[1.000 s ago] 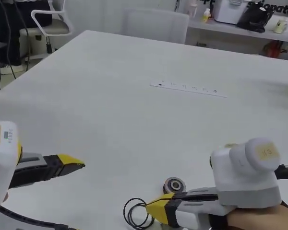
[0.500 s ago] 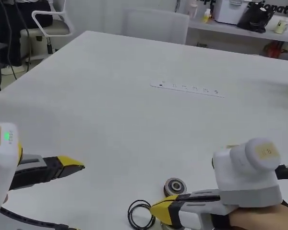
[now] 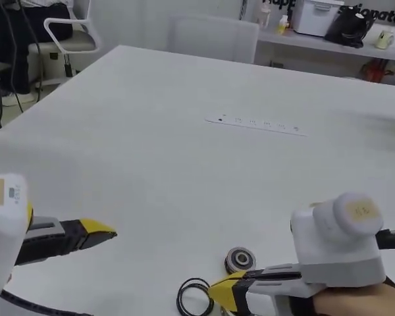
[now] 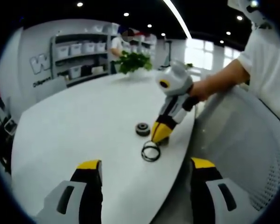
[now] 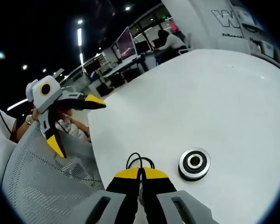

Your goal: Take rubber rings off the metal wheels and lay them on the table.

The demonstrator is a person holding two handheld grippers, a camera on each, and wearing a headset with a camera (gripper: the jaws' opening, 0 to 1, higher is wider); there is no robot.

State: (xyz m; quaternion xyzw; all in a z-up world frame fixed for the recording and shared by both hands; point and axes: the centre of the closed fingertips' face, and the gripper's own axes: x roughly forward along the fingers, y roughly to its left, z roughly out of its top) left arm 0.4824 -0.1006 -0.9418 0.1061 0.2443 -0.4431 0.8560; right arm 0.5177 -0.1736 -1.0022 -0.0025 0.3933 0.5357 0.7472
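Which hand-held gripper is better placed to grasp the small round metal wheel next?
Probably the right hand-held gripper: its shut yellow tips lie just beside the small round metal wheel and the black rubber rings. The left hand-held gripper, though open, is far off to the side.

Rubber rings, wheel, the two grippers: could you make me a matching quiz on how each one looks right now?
1. rubber rings
2. metal wheel
3. left gripper
4. right gripper

A. fingers wide open
B. thin black loops, overlapping
C. fingers shut together
D. round disc with a pale hub, lying flat

Pairs: 1-B, 2-D, 3-A, 4-C.
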